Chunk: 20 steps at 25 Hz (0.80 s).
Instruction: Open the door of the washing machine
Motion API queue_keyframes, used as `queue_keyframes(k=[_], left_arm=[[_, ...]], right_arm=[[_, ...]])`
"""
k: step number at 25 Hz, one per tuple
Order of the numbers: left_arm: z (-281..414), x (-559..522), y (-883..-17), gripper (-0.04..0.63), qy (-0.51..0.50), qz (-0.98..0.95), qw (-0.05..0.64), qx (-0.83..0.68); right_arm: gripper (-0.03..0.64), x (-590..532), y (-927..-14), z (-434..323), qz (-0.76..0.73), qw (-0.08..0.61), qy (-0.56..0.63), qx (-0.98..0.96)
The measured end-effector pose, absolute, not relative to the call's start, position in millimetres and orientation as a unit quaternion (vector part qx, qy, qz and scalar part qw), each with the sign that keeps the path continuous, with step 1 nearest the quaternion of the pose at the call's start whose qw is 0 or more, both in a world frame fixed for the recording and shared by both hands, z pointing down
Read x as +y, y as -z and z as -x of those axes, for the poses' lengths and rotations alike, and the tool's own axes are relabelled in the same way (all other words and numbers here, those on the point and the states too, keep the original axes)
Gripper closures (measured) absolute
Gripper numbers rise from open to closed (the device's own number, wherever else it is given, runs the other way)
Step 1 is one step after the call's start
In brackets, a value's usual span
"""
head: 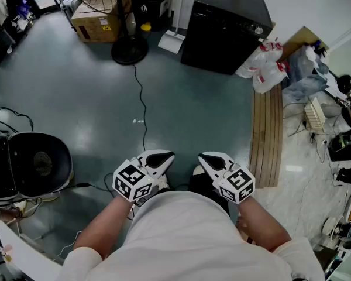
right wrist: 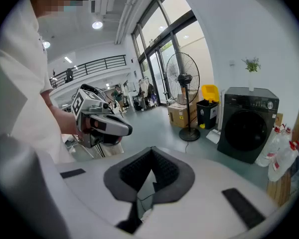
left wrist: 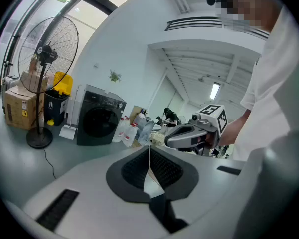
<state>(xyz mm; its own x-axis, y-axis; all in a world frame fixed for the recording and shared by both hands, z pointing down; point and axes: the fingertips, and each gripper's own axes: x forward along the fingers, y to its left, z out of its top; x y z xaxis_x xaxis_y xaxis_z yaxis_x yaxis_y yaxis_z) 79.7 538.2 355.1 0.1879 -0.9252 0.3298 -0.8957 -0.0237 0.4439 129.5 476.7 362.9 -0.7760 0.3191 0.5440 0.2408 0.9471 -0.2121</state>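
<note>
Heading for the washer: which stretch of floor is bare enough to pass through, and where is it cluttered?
The grey floor straight ahead, up to the washing machine, is bare save a thin cable running from the fan base. Crowded: plastic bags and wooden planks right of the machine, black equipment at the left edge.

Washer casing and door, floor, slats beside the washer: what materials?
Washing machine: dark grey matte casing, painted metal or plastic. Door: dark, looks glossy, glass or plastic. Floor: smooth grey coating, probably epoxy, faint sheen. Slats: bare light wood, parallel plank seams.
</note>
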Motion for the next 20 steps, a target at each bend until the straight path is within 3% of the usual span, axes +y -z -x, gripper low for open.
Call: queue_keyframes(k=[10,18,20], left_arm=[[-57,514,-368,0.577,0.018,-0.715,0.283,-0.64],[-4,441,-369,0.575,-0.029,-0.704,0.285,-0.65],[16,415,-366,0.575,-0.044,-0.699,0.279,-0.657]], right_arm=[[0.611,452,-380,-105,0.142,0.31,-0.079,-0.937],[0.607,369,-382,-43,0.146,0.28,-0.089,-0.945],[0.565,342,-378,-25,0.149,0.272,-0.091,-0.946]])
